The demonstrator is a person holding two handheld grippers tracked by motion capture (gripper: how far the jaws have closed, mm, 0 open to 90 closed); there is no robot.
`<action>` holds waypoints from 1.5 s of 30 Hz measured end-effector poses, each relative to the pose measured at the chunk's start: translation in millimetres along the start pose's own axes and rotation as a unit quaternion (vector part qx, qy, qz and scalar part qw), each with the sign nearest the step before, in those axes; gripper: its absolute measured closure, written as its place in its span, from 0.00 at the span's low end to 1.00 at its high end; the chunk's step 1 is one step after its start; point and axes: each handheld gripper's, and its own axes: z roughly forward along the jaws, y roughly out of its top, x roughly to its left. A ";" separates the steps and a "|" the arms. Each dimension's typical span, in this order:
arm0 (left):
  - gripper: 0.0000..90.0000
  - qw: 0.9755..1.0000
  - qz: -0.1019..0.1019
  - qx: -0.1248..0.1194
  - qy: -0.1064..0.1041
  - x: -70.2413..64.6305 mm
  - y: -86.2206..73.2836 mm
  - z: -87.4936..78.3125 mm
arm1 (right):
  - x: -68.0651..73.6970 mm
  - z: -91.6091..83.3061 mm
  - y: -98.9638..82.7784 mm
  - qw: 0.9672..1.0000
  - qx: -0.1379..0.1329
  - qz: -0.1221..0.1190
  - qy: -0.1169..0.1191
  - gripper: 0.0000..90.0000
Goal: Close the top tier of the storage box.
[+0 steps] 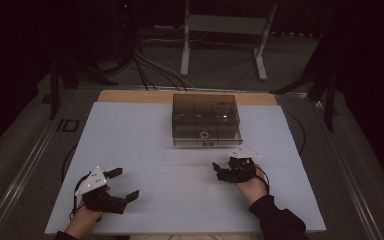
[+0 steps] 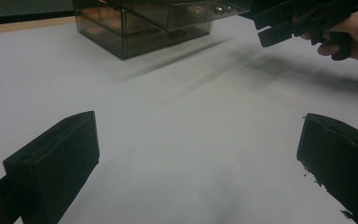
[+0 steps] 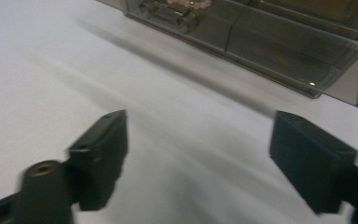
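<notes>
Both grippers rest low over the white mat (image 1: 145, 150), near the person's edge of the table. Left gripper (image 1: 122, 184) has its jaws spread wide, with nothing between them. Right gripper (image 1: 221, 171) is also released, its jaws apart and holding nothing; it sits just in front of the dark see-through drawer box (image 1: 205, 119). Inside this box, near its front, lies a small pink ring (image 1: 204, 134).
</notes>
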 end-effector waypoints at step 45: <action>0.00 1.000 0.002 0.001 0.000 -0.3 0.0 -0.1 | 0.1 -6.4 10.3 1.000 0.006 -0.021 0.002 1.00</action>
